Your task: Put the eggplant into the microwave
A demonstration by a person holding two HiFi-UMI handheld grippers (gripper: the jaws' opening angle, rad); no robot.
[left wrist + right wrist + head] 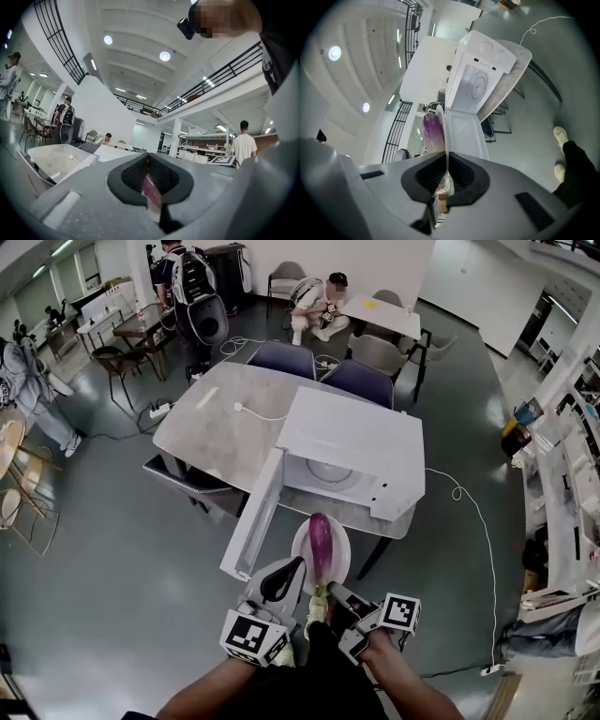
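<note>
Both forearms held low and close together, left tool (292, 570) and right tool (336, 592) each clamped on the near rim of a plate (302, 557), eggplant (321, 540) laid lengthwise on it, plate held just before the open microwave (356, 439) at the bench (211, 418) edge, door (253, 517) swung wide at the left

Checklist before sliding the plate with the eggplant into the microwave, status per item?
1. Microwave door swung open: ok.
2. Cavity shows only the turntable: ok.
3. Right gripper shut on the plate rim: ok.
4. Left gripper shut on the plate rim: ok.
5. Eggplant lying along the plate's middle: ok.
6. Plate held level: cannot tell.
</note>
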